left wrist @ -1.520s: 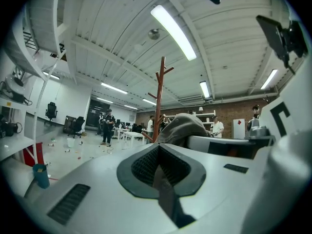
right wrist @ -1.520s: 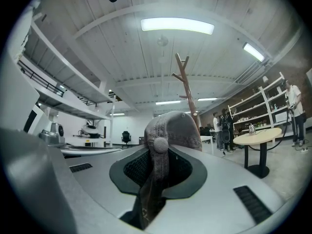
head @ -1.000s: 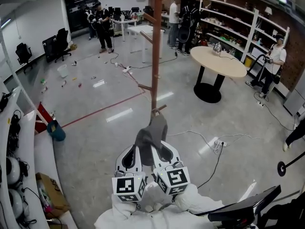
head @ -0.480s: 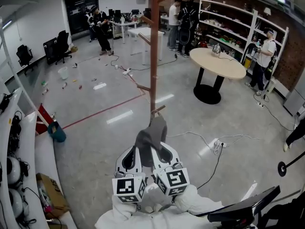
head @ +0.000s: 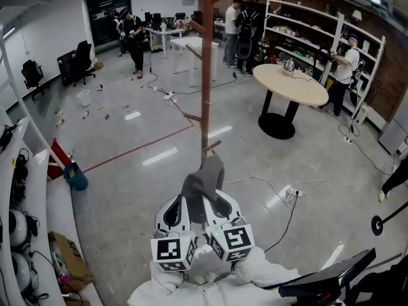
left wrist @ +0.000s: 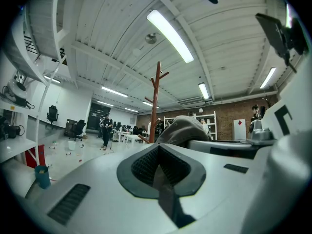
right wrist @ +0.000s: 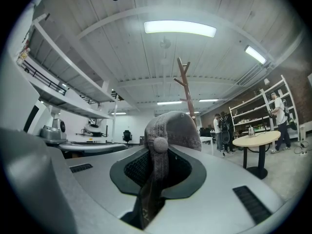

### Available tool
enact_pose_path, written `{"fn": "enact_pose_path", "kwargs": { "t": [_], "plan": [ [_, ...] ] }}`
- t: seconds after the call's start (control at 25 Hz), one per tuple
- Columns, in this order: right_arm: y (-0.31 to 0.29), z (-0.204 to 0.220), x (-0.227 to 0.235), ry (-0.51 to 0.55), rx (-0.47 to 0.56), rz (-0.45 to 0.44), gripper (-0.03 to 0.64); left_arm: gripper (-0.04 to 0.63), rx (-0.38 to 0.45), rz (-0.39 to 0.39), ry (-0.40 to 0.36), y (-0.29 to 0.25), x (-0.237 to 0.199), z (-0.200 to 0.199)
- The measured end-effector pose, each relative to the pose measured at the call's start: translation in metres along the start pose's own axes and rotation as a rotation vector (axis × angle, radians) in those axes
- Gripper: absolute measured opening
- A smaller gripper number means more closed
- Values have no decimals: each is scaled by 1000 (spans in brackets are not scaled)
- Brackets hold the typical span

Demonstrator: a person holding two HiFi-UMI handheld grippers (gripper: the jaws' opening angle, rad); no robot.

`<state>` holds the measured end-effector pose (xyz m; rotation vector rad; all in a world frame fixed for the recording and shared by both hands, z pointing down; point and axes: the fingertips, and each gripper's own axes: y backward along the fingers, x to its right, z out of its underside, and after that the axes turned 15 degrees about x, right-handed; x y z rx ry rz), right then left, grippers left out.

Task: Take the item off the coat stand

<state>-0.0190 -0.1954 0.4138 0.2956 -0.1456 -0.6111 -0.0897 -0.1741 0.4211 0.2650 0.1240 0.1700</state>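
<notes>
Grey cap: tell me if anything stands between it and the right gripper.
Nothing visible does. The right gripper is shut on the grey cap; the left gripper sits shut and empty beside it.

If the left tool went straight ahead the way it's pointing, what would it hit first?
Probably the brown wooden coat stand, passing close beside the grey cap; depth is unclear.

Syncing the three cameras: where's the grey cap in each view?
Head view: cap low centre.
Left gripper view: cap right of centre, beyond the jaws.
Right gripper view: cap dead centre, pinched between the jaws.
Shared landmark: the brown coat stand, upright behind the cap in all three.
</notes>
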Motion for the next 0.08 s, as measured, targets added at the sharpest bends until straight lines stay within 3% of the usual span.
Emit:
{"fn": "enact_pose_path", "kwargs": {
  "t": [0.08],
  "plan": [
    [1, 2, -3, -2, -4, 1, 52, -8, -2, 0, -6, 3, -2, 0]
  ]
}}
